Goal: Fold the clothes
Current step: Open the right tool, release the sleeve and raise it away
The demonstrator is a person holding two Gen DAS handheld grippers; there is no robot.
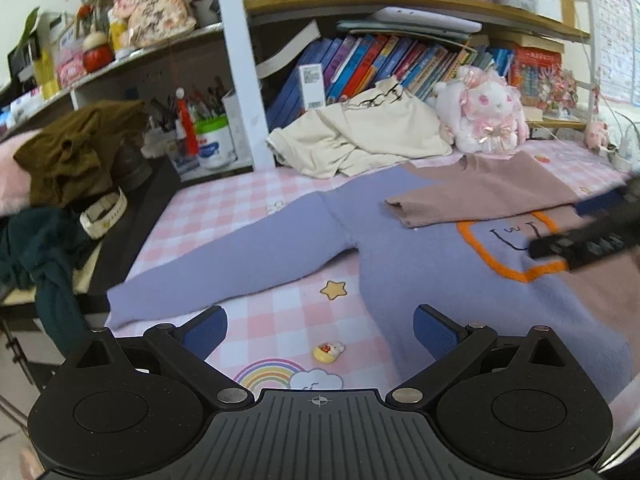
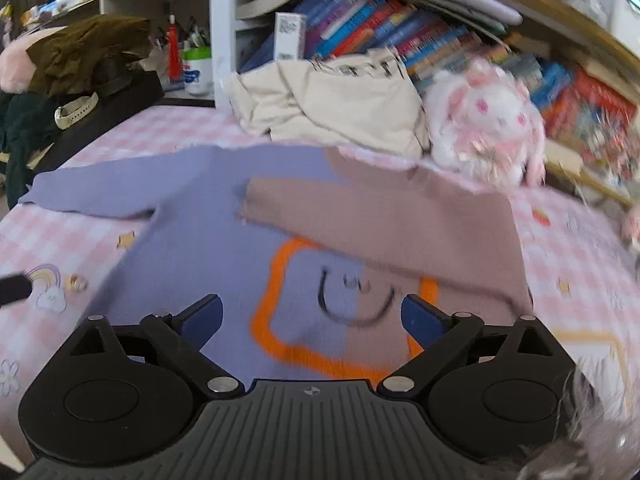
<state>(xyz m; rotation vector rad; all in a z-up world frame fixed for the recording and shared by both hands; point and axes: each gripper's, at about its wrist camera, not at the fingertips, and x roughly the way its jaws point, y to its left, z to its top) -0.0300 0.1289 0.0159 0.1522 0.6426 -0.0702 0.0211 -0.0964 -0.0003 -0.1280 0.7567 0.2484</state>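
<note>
Sweater: a purple and dusty-pink sweater (image 1: 420, 248) lies flat on the checked pink bedspread (image 1: 224, 216), filling the middle of both views.
Front: an orange square outline (image 2: 280, 300) with a drawn smiling face (image 2: 352, 300) sits at the centre of the chest.
Purple sleeve: this sleeve (image 1: 224, 264) stretches out straight toward the lower left of the left wrist view, its cuff near the bed's edge.
Pink sleeve: this sleeve (image 2: 360, 216) is folded across the chest, its cuff resting on the purple half and its lower edge covering the top of the orange square.
Left hand-held gripper: the left hand-held gripper (image 1: 320, 332) is released, jaws wide apart, with nothing between them, above the bedspread beside the sweater's purple side.
Right hand-held gripper: the right hand-held gripper (image 2: 312, 320) is released, jaws wide and empty, over the smiling face; the view is blurred.
Cream garment: a crumpled cream garment (image 1: 360, 136) lies beyond the sweater, in front of the bookshelf (image 1: 400, 60).
Plush toy: a white and pink plush rabbit (image 1: 484, 116) sits to the right of the cream garment.
Upper left: an olive garment (image 1: 76, 152) is heaped in the upper left of both views.
</note>
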